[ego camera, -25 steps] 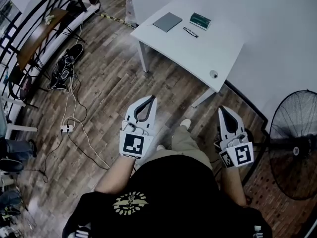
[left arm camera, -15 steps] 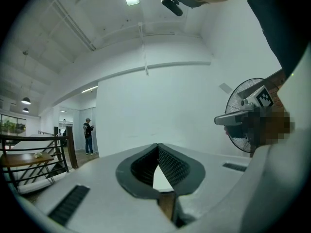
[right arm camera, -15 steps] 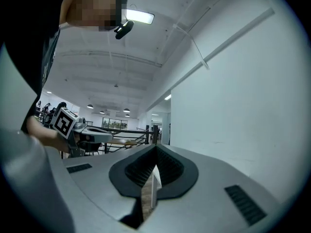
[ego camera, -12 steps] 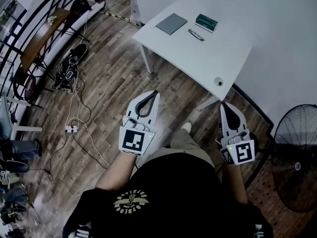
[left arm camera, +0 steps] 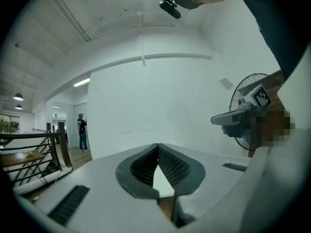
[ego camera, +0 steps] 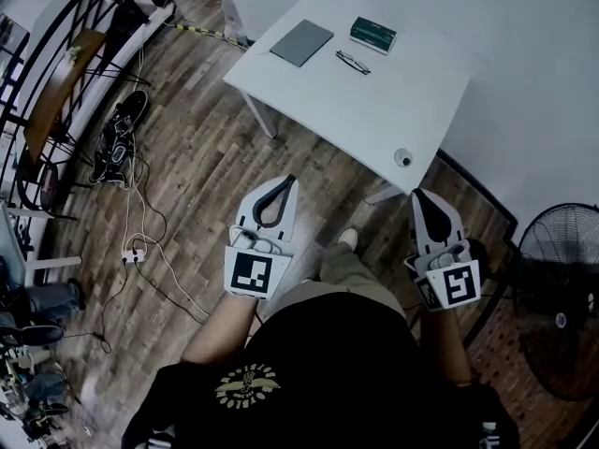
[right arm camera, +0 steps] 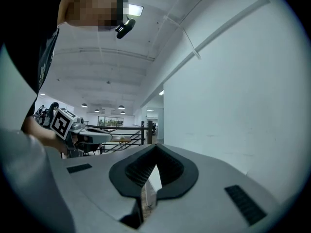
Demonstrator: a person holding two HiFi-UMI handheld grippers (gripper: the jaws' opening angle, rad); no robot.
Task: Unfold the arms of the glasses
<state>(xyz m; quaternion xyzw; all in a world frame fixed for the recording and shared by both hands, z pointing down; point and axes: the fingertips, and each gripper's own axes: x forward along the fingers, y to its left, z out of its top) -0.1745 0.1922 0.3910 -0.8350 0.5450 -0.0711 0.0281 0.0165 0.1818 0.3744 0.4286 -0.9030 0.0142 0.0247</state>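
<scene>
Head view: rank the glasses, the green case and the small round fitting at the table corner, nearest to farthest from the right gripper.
From the right gripper:
1. Round fitting, at the near corner of the table, just ahead of the jaws.
2. Glasses, further across the table.
3. Green case, just beyond the glasses, by the far edge.

Near half of tabletop (ego camera: 374, 110): bare, open to pass over.
Far part: grey pad (ego camera: 301, 42), green box (ego camera: 373, 35) and glasses (ego camera: 353, 61) lie near one another.
Near corner: small round thing (ego camera: 403, 157) sits just inside it.
Right edge: white wall (ego camera: 533, 82) close alongside.
Floor (ego camera: 206, 157) before the near edge: open; fan (ego camera: 557, 297) at right, cables (ego camera: 140, 241) at left.
</scene>
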